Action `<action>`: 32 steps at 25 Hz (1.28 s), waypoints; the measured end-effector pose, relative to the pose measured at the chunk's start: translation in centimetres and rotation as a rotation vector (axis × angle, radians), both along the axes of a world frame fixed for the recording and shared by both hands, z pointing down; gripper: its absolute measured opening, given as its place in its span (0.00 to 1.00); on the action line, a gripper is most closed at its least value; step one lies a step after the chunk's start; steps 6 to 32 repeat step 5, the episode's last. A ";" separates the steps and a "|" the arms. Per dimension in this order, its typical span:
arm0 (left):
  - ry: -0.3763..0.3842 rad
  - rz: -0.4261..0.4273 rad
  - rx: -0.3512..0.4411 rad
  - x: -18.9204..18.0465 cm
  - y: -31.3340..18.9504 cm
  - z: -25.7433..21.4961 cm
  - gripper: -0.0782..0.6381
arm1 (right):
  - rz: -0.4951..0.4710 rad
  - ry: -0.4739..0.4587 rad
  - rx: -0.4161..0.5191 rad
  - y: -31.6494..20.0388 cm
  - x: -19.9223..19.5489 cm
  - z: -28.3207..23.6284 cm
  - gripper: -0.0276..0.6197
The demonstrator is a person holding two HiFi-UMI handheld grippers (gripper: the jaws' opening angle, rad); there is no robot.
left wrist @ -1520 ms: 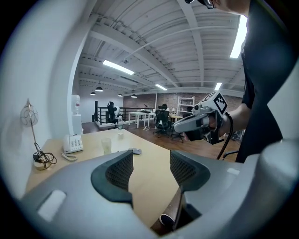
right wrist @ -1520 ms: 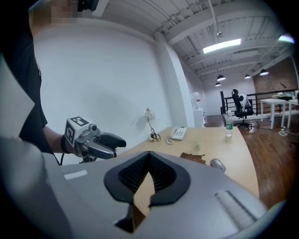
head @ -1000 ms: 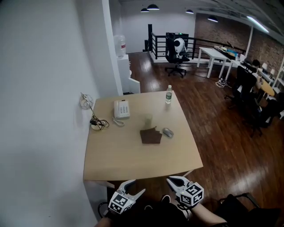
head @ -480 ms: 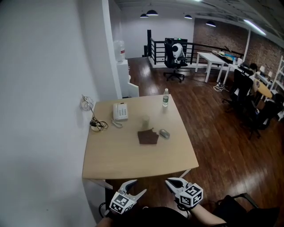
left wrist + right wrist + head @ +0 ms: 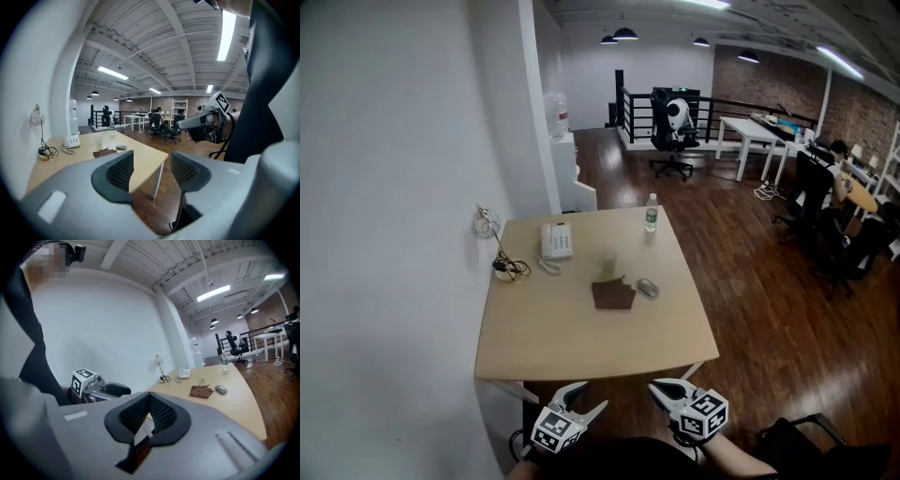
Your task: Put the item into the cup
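- Office, wood table (image 5: 581,347) by wall: cup (image 5: 607,256) mid-table, brown cloth (image 5: 612,294) near it, mouse (image 5: 648,287) just beside cloth.
- L gripper (image 5: 150,169): jaws apart, empty, short of table.
- R gripper (image 5: 149,411): jaws together, nothing held.

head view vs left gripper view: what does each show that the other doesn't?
Head view only: the left gripper seen from above with its marker cube, short of the table edge. Left gripper view only: its fingers apart, nothing between them. Both: right gripper, phone, cup, brown cloth, mouse, bottle.
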State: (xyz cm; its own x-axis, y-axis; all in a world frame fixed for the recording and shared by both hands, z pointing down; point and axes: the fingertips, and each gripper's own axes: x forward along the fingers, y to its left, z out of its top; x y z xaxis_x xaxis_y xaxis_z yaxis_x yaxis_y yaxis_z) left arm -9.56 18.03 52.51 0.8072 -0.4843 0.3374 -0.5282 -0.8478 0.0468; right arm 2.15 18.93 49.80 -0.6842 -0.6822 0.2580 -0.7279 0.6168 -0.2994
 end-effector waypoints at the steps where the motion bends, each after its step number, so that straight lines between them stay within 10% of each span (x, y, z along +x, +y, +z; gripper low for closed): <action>1: 0.002 -0.003 0.001 0.0 -0.1 -0.1 0.45 | 0.000 0.000 0.000 -0.1 0.1 -0.1 0.05; 32: 0.007 -0.008 0.006 0.3 -0.5 0.1 0.45 | 0.001 0.002 0.000 -0.4 0.6 0.5 0.05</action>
